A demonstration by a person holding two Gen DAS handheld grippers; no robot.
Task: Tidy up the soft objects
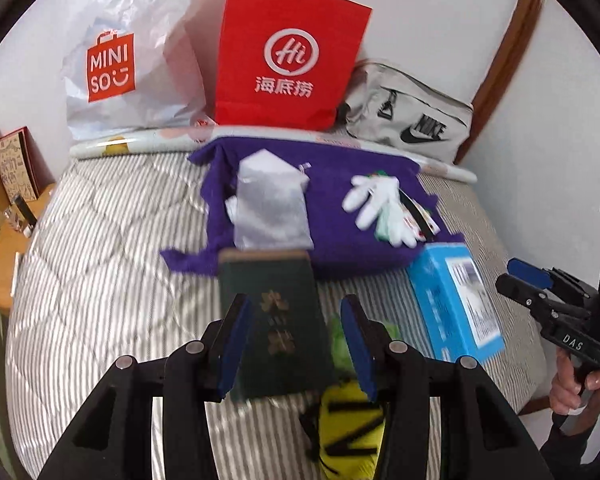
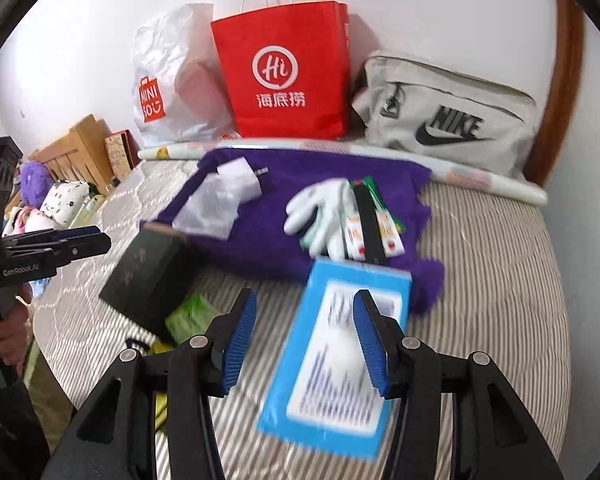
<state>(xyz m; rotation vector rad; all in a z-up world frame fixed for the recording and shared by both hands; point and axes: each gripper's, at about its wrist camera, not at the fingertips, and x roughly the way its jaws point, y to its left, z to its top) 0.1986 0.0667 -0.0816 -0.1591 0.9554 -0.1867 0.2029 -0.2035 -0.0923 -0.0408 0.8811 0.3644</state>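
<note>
1. On the striped bed cover (image 2: 500, 264), the purple fluffy blanket (image 2: 260, 232) is my landmark, spread across the far middle. The soft things to sort lie on it: the white gloves (image 2: 320, 216) with their tags toward its right side, and a pale pouch (image 1: 270, 208) toward its left.
2. Just in front of the blanket's near edge lie the hard items: a dark green box (image 1: 272, 312) at its left, a blue box (image 2: 340, 360) at its right, with a green packet (image 2: 192, 316) and a yellow-and-black thing (image 1: 352, 436) nearer to me.
3. My left gripper (image 1: 292, 344) has its jaws apart and empty; the dark green box only shows between them, lying on the cover below.
4. My right gripper (image 2: 306, 344) is likewise parted and holds nothing, hanging over the blue box.
5. Behind the blanket stand a white plastic bag (image 1: 132, 64), a red paper bag (image 1: 288, 56) and a grey Nike bag (image 2: 452, 120).
6. I judge the next step is reaching for a soft item. I would go over the boxes without nudging them, come down on the gloves from above, and pinch cloth, not the loose tags.
</note>
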